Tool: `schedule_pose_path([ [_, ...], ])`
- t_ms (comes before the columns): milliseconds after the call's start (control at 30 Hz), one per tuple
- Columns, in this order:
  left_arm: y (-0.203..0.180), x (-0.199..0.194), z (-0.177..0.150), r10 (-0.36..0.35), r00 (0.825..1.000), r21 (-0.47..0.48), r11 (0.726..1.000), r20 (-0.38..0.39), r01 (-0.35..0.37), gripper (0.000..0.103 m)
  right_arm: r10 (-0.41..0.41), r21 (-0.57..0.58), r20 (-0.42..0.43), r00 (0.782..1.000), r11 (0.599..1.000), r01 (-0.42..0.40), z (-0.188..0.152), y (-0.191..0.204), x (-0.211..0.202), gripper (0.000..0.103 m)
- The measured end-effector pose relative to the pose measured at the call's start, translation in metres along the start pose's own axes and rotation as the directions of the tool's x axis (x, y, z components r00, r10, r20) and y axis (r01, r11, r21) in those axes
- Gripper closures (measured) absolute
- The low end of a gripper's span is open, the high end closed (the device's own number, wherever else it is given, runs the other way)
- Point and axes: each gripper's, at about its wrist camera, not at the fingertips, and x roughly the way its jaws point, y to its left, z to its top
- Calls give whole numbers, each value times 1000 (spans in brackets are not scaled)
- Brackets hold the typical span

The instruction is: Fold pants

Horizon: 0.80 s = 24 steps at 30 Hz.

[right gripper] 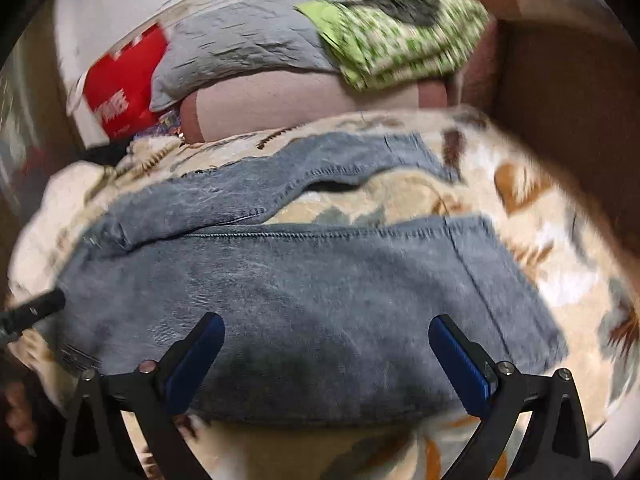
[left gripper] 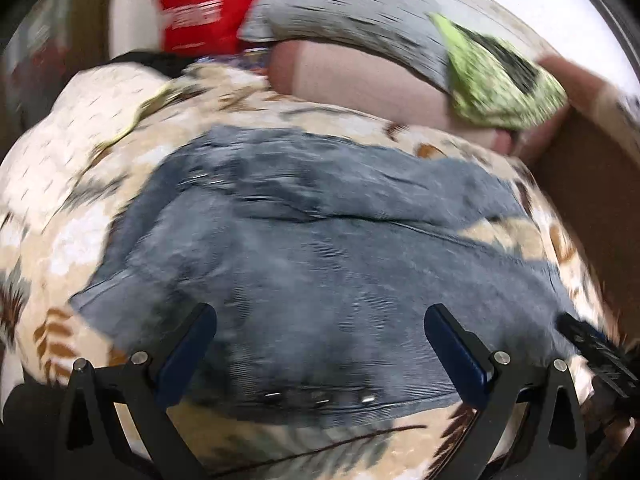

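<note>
Left gripper (left gripper: 320,320): jaws spread wide, released, nothing between the blue pads. It hangs over the waist end of the blue jeans (left gripper: 304,248). Metal rivets show along the near waistband edge.

Right gripper (right gripper: 326,330): jaws likewise spread, released, holding nothing, poised over the near leg of the jeans (right gripper: 288,304). The other gripper's black tip shows at the left edge of this view, at the jeans' side.

Jeans lie flat across a leaf-patterned bedspread (left gripper: 60,248) (right gripper: 540,248), waist to the left, legs running right. The far leg lies apart from the near one, with bedspread showing between them near the hems.

Beyond the jeans: pink pillow (left gripper: 360,80) (right gripper: 280,100), grey pillow (left gripper: 352,20) (right gripper: 240,44) on top of it, folded green patterned cloth (left gripper: 500,80) (right gripper: 400,36) at its right, red bag (left gripper: 204,4) (right gripper: 120,84) at left. Both views motion-blurred.
</note>
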Motion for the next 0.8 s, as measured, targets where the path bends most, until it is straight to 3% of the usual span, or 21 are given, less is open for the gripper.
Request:
schedule_pose_path([
  [67, 33, -3, 0, 56, 998, -96, 994, -15, -57, 0, 70, 117, -15, 997, 991, -68, -1, -21, -11, 0],
  [200, 80, 9, -4, 115, 986, -239, 961, -123, -142, 0, 186, 413, -70, 980, 900, -141, -20, -81, -27, 0],
  [400, 115, 30, -19, 66, 974, -428, 890, -216, -155, 0, 171, 651, -115, 979, 757, -56, -27, -161, -29, 0],
  [500, 117, 32, -21, 57, 976, -439, 886, -210, -146, 1, 203, 732, -116, 972, 679, -55, -30, -184, -18, 1],
  [533, 117, 31, -20, 54, 978, -447, 884, -200, -140, 1, 211, 747, -106, 972, 662, -62, -31, -189, -14, 6],
  [600, 119, 29, -17, 45, 983, -459, 880, -180, -124, 10, 206, 755, -104, 973, 654, -58, -28, -193, -11, 18],
  [667, 125, 32, -12, 31, 983, -481, 869, -181, -116, 21, 183, 729, -111, 977, 683, -45, -25, -192, -9, 28],
  [800, 134, 33, -10, 14, 985, -508, 855, -175, -103, 26, 157, 725, -133, 979, 689, -13, -22, -194, -1, 29],
])
